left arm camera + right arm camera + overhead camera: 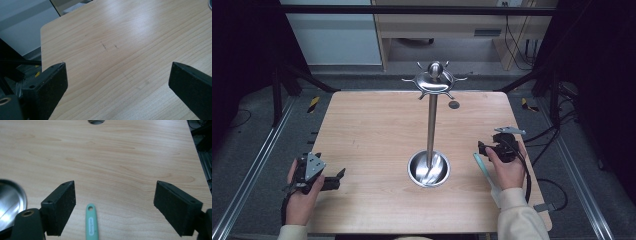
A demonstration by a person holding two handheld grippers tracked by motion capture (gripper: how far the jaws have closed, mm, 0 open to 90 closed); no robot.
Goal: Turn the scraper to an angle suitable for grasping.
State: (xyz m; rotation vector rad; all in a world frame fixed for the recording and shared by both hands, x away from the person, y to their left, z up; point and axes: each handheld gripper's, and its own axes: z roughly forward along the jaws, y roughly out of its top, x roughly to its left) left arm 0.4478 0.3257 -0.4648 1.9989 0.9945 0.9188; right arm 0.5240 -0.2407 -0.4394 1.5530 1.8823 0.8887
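A steel hanging stand rises from a round dish base (pixel 428 170) at the table's middle, its pole ending in a ring of hooks (pixel 434 80). The base's rim (pixel 11 197) sits left of my right gripper's jaws. A mint-green utensil handle (pixel 482 167) lies on the wood beside the right hand. Its hole end (pixel 91 221) rests between the jaws of my right gripper (pixel 115 183), nearer the left one. That right gripper (pixel 484 148) is open, right of the base. My left gripper (pixel 340 178) is open over bare wood (pixel 117 65) near the table's front left.
The wooden table (pixel 372 125) has a small round cable hole (pixel 454 104) behind the stand, which also shows as a grey hole (pixel 96 121) ahead of the right gripper. Black frame rails flank the table. A desk stands beyond the far edge.
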